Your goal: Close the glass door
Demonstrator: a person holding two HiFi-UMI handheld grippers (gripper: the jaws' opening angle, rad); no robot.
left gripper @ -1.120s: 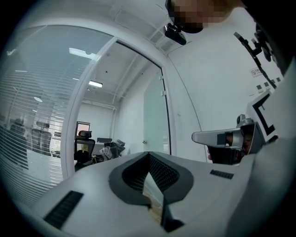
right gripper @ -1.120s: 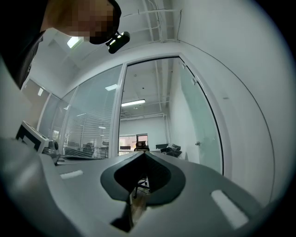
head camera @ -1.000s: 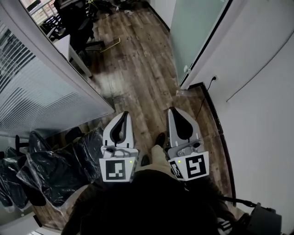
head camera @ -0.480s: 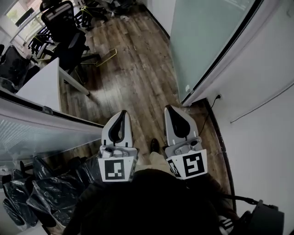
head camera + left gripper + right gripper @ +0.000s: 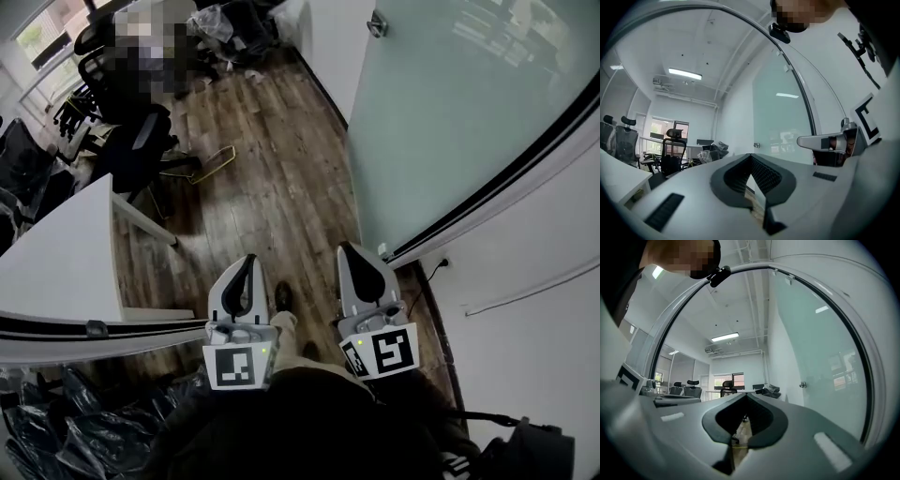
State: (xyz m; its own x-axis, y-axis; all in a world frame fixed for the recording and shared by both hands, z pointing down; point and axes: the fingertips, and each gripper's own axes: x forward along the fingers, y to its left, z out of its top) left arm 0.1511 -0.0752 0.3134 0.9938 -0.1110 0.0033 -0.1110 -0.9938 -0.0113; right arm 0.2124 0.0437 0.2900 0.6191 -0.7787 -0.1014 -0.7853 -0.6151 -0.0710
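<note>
The frosted glass door stands at the upper right of the head view, swung open along the white wall, with a small metal handle near its far edge. My left gripper and right gripper are held side by side over the wood floor, both shut and empty, well short of the door. In the left gripper view the door and its handle lie ahead to the right of the left gripper. The right gripper view shows the door and handle right of the right gripper.
A white desk and black office chairs stand to the left. A glass partition's top rail crosses the lower left, with black-wrapped chairs behind it. A wall socket with a cable sits low on the right.
The view has advanced along the floor: the partition slid down and left, and the glass door grew larger at the right. Both grippers stayed shut, side by side.
</note>
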